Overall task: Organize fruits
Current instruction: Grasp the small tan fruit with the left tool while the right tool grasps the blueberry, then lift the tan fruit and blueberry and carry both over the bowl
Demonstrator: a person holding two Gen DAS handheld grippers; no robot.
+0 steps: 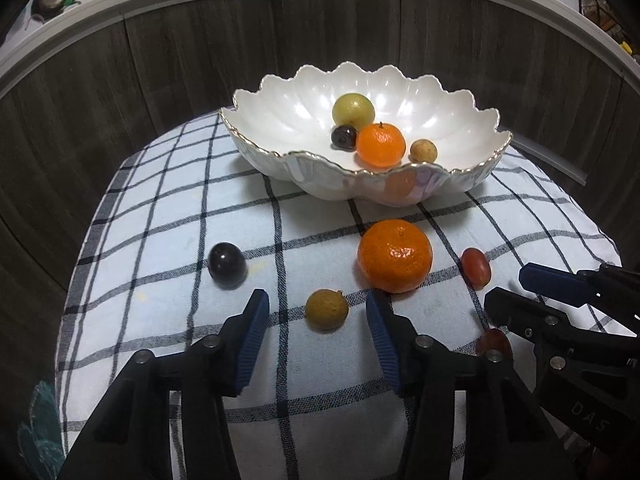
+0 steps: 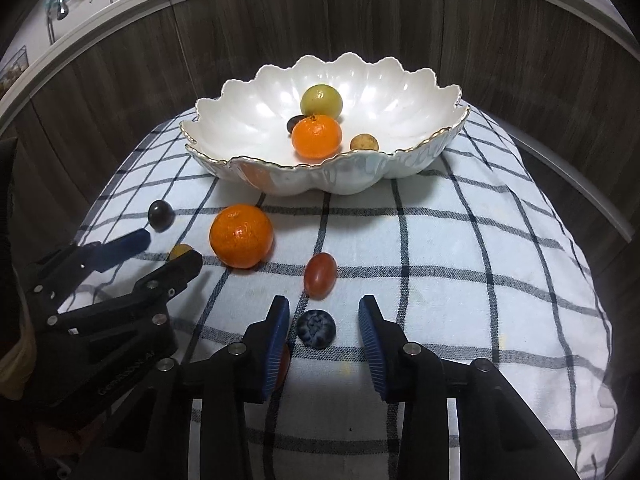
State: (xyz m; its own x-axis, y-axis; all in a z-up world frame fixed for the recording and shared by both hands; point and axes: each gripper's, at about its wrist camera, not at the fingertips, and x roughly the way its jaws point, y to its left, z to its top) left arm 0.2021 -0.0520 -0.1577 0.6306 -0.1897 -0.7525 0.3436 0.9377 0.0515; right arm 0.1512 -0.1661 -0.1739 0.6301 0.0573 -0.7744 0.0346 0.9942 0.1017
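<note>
Two pairs of tongs low over the checked cloth (image 1: 160,240) on the counter, both standing apart, neither clamped on anything. Between the blue pads of the left tongs (image 1: 318,298): a brown longan (image 1: 327,311), resting on the cloth, a clear gap to each pad. Between the pads of the right tongs (image 2: 324,304): a blueberry (image 2: 316,328), likewise loose on the cloth, untouched on either side. Between the two tools, half hidden behind a black finger, a reddish fruit (image 1: 494,344), too covered to name.

Just beyond the blueberry, a red grape (image 2: 319,275), lying on its side, apart from the rest. Left of it and a little farther off, a large mandarin (image 1: 395,256), right by the tip of the left tongs' right-hand finger; touching or not, cannot tell. Farther left again, alone on the cloth, a dark grape (image 1: 227,266).

Past all these, toward the far edge of the cloth, a white scalloped bowl (image 1: 320,184) with a gilt rim. Inside, nearest the front, a smaller mandarin (image 1: 381,145); at its right a second longan (image 1: 424,150), at its left a dark round fruit (image 1: 344,136), behind them a yellow-green fruit (image 1: 353,109). Behind the bowl, grey wood panelling (image 1: 120,80).
</note>
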